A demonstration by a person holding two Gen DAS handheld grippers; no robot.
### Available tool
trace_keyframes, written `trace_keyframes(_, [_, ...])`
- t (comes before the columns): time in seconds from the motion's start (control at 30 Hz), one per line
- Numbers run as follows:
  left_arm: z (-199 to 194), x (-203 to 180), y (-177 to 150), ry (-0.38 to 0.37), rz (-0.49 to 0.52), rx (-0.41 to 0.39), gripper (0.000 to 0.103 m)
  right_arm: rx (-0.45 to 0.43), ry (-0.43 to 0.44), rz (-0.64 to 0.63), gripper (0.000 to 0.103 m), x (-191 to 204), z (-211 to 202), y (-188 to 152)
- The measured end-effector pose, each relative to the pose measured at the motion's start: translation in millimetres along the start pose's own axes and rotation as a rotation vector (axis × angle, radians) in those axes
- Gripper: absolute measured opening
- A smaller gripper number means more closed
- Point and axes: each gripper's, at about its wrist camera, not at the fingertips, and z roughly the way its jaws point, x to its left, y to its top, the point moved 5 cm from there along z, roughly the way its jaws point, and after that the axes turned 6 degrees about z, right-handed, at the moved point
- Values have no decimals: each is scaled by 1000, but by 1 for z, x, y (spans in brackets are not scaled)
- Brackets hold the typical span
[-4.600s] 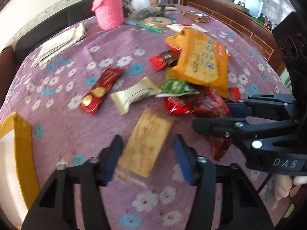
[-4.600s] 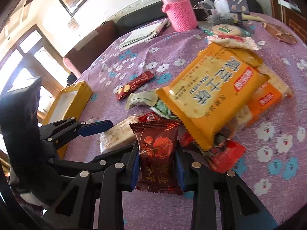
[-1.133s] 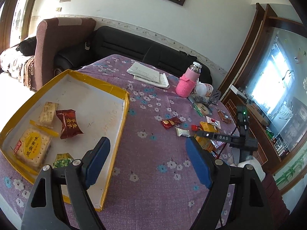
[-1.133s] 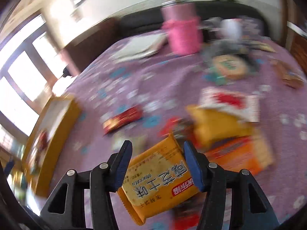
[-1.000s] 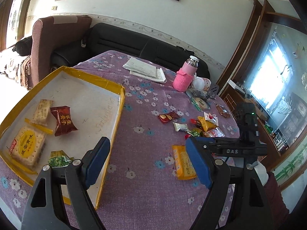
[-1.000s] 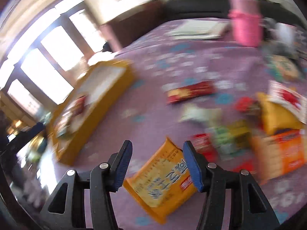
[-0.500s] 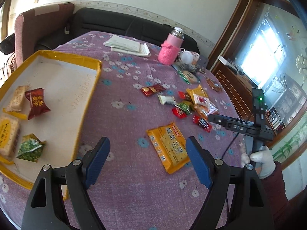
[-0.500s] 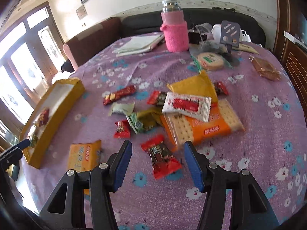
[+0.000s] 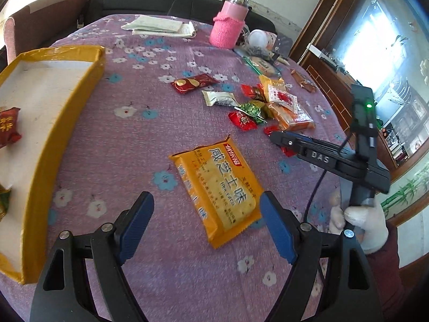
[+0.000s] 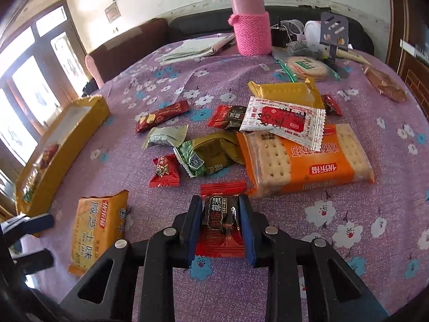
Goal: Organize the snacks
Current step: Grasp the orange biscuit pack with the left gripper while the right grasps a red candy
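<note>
Here the right tool (image 10: 220, 220) pinches a red-and-black candy packet (image 10: 221, 224) between its blue pads, the packet lying low over the purple floral table (image 10: 335, 209) just in front of the orange cracker pack (image 10: 303, 161). The left tool (image 9: 206, 222) is spread wide, nothing between its pads, and hovers over the near end of the yellow biscuit pack (image 9: 218, 185), which lies flat on the table, apart from the main heap of snacks. That heap (right wrist view) comprises a white-and-red sachet (image 10: 284, 123) resting partly on the orange cracker pack, a yellow pack (image 10: 287, 91) behind it, a green-gold wrapper (image 10: 211, 155), a small red candy (image 10: 165, 171), a pale green wrapper (image 10: 166, 136), a dark red bar (image 10: 162, 115) and a red-brown packet (image 10: 229, 116). The yellow-rimmed tray (image 9: 77, 107) sits at the left edge of the table; in the left wrist view a dark red packet (image 9: 8, 127) is visible inside it. At the far side of the table stand a pink knit-sleeved flask (image 10: 250, 18) and a folded stack of papers (image 10: 195, 48).
</note>
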Motion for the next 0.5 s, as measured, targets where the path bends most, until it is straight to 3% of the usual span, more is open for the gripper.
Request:
trace_keyframes(0.43, [54,-35,15,145,161,61,81,-2,66,38,29,-1,-4,-3])
trace_keyframes(0.5, [51,-35,13,140,174,42,72,-4,70,43,29,-1,-4,-4])
